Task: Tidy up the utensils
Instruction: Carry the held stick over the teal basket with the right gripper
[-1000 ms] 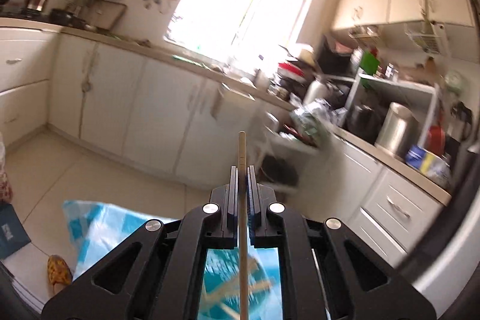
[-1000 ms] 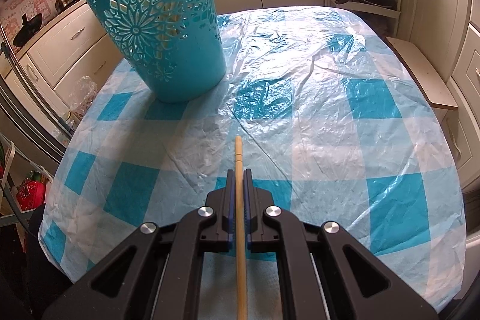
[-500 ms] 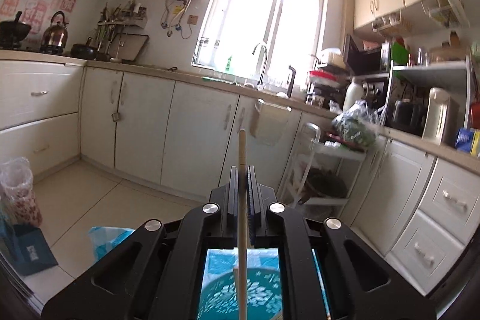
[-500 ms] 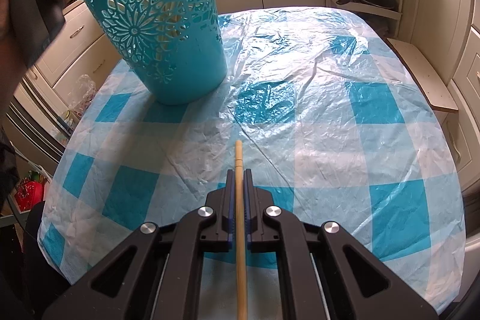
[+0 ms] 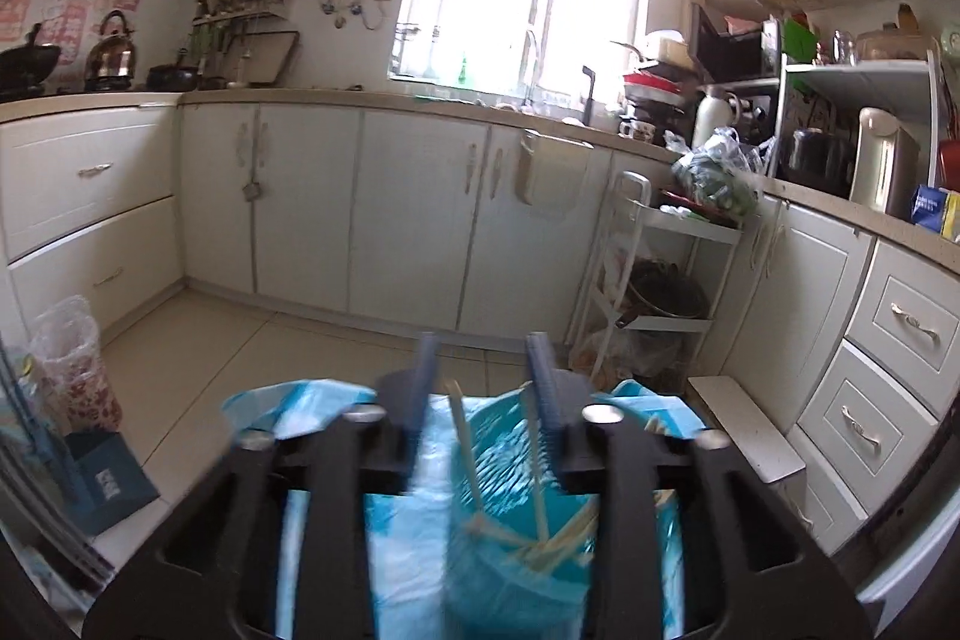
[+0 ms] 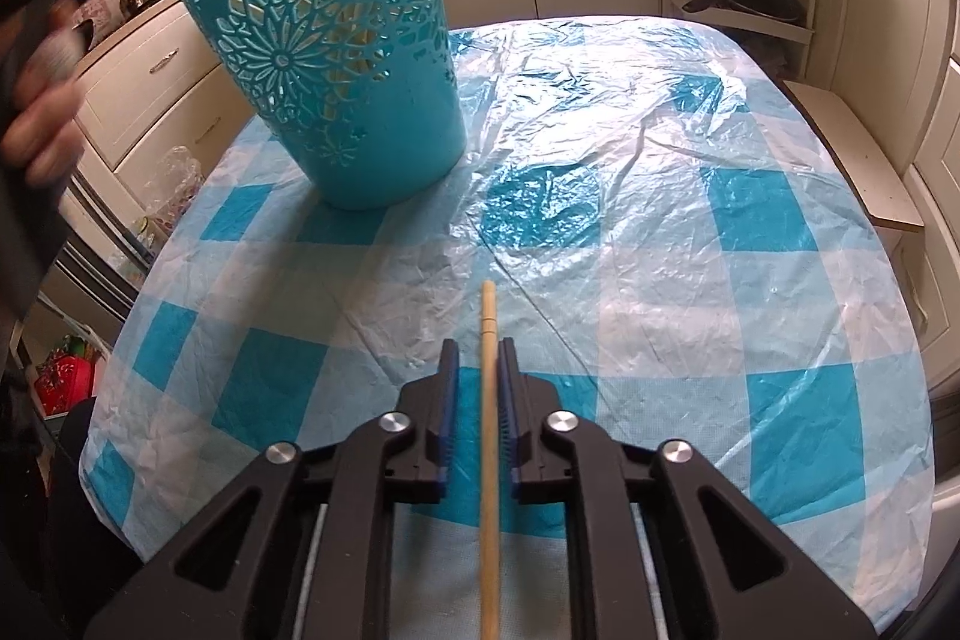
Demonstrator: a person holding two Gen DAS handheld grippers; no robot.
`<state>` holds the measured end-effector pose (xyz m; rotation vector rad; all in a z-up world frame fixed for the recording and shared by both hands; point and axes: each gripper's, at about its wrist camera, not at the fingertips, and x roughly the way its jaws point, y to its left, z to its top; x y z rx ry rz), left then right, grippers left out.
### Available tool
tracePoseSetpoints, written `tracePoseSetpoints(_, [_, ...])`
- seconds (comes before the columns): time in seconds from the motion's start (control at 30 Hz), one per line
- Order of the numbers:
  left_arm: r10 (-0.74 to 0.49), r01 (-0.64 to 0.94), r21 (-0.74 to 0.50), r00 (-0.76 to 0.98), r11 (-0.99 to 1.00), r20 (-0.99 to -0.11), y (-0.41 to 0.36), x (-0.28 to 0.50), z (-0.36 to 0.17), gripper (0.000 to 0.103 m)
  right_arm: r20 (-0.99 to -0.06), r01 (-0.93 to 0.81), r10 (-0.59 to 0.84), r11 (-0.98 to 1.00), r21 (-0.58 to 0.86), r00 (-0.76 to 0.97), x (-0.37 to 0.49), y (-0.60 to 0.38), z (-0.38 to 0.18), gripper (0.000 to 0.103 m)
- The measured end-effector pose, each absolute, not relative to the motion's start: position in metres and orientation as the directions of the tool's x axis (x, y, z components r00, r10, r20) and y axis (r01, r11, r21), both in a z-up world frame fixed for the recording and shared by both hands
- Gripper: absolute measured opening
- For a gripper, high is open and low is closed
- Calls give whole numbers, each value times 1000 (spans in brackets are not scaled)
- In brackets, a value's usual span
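Note:
The teal cut-out basket [image 6: 336,70] stands on the blue-checked tablecloth [image 6: 660,220] at the far left. In the left wrist view I look down into the basket [image 5: 516,550], with several wooden chopsticks [image 5: 465,436] inside. My left gripper [image 5: 486,370] is open and empty just above its rim. My right gripper [image 6: 480,358] has its jaws slightly apart around a wooden chopstick [image 6: 489,436] that lies between them, low over the cloth at the near edge.
A person's hand [image 6: 42,100] is at the left edge beside the basket. White kitchen cabinets [image 5: 420,208], a white wire rack [image 5: 654,280] and a low bench [image 6: 852,154] surround the table.
My left gripper opened and let its chopstick drop into the basket. My right gripper's jaws parted a little around its chopstick, which still lies between them.

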<state>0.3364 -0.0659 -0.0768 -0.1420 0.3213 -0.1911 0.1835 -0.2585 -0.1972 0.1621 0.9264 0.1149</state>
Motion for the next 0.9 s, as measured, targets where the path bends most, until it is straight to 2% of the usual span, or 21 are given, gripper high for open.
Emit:
tracePoseSetpoints(0.1, [-172, 118, -192, 940, 974, -294, -41, 308, -84, 58, -785, -21, 161, 983, 185, 598, 181, -261, -197, 16])
tracePoseSetpoints(0.17, [-156, 93, -197, 929, 976, -337, -27, 293, -102, 61, -785, -20, 140, 987, 161, 603, 179, -259, -197, 13])
tracePoseSetpoints(0.27, [-142, 63, -189, 887, 980, -439, -17, 288, -138, 61, -787, -44, 69, 998, 53, 613, 177, -247, -197, 11])
tracePoseSetpoints(0.37, [-137, 47, -183, 843, 982, -520, -15, 288, -168, 61, -790, -50, 46, 999, 19, 612, 174, -243, -196, 10])
tracePoseSetpoints(0.57, [-148, 61, -163, 790, 985, -595, -19, 287, -205, 67, -801, -60, 23, 998, -16, 599, 172, -240, -195, 10])
tracePoseSetpoints(0.63, [-148, 59, -164, 779, 985, -610, -20, 287, -211, 69, -803, -50, 36, 999, 8, 595, 173, -243, -195, 6])
tracePoseSetpoints(0.9, [-147, 67, -149, 754, 987, -640, -27, 289, -223, 75, -706, -38, 199, 971, 237, 680, 164, -259, -163, 6])
